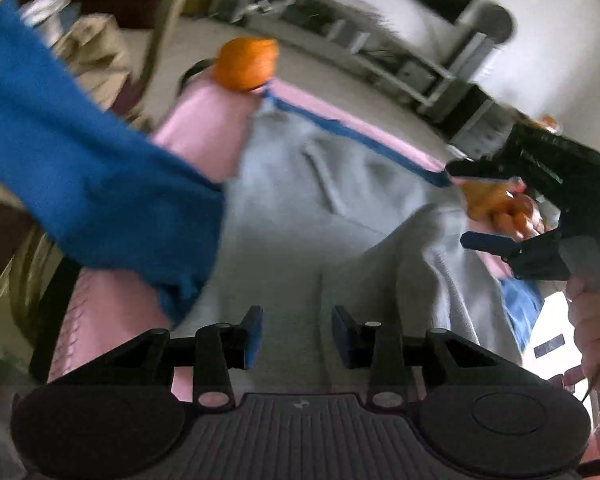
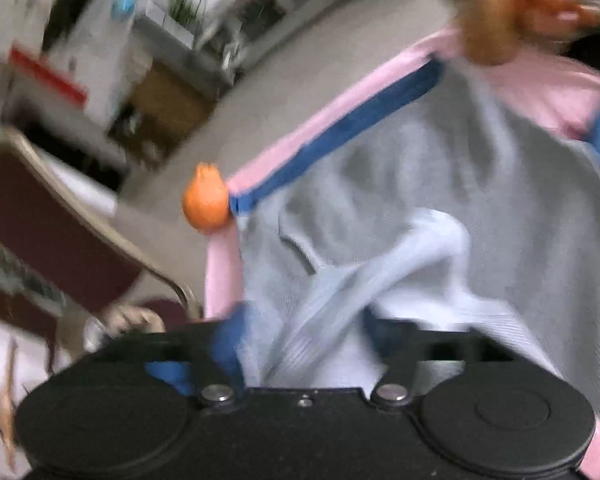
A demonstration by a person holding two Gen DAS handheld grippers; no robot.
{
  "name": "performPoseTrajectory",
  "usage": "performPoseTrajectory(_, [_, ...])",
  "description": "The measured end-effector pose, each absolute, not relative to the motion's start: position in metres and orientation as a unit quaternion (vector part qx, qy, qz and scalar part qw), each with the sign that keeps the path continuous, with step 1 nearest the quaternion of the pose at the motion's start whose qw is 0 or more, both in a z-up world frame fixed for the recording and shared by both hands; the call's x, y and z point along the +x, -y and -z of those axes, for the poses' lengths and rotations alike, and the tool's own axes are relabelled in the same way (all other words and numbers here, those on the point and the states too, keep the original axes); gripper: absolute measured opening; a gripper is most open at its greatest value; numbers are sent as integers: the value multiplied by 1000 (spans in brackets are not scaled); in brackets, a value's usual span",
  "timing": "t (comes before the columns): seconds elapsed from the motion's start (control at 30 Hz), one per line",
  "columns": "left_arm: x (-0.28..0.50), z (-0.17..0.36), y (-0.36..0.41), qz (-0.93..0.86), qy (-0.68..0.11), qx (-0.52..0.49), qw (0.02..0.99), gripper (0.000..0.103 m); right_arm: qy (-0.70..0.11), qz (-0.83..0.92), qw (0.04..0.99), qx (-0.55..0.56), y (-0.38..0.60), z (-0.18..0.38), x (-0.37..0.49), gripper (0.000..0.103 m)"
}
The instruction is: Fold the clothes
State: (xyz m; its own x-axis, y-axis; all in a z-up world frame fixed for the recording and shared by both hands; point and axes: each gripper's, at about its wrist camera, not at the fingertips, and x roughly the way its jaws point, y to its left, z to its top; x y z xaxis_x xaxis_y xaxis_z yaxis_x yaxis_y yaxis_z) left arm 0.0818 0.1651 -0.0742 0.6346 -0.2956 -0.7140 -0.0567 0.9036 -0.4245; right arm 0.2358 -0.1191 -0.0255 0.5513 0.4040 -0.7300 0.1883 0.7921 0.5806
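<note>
Grey garment (image 1: 300,216) lying rumpled across pink board (image 1: 204,136), beside orange ball (image 1: 246,64). Left gripper (image 1: 296,336) hovering over it, jaws apart, gripping nothing. Right gripper (image 2: 300,344) gaping wide, cloth fold sitting loosely between its jaws.

Garment (image 1: 300,208) lies spread on table (image 1: 324,108), w/ round fruit (image 1: 246,65) at table's far corner, chair (image 2: 60,232) beyond that corner; shelving (image 1: 360,36) along far wall.

No text, label, brand or number is legible anywhere; both views are blurred.
</note>
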Motion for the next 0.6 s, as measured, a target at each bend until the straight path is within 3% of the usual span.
performPoseTrajectory(0.1, [80, 74, -168, 68, -423, -211, 878, 36, -469, -87, 819, 318, 121, 21, 231, 75])
performPoseTrajectory(0.27, [81, 76, -154, 74, -438, -183, 877, 37, -454, -126, 832, 292, 166, -3, 192, 88])
performPoseTrajectory(0.37, [83, 78, -134, 88, -441, -148, 881, 36, -455, -117, 833, 291, 207, 0, 169, 90])
performPoseTrajectory(0.43, [86, 80, -115, 90, -440, -113, 886, 31, -462, -108, 829, 296, 229, 19, 164, 90])
performPoseTrajectory(0.5, [88, 84, -93, 92, -438, -70, 892, 22, -469, -99, 825, 300, 250, 39, 159, 77])
performPoseTrajectory(0.53, [89, 88, -80, 95, -437, -44, 893, 21, -474, -96, 822, 300, 257, 50, 158, 58])
performPoseTrajectory(0.57, [90, 92, -69, 98, -437, -20, 894, 21, -479, -95, 820, 299, 262, 61, 157, 47])
performPoseTrajectory(0.6, [91, 97, -58, 97, -437, 5, 894, 21, -483, -93, 819, 296, 265, 71, 157, 44])
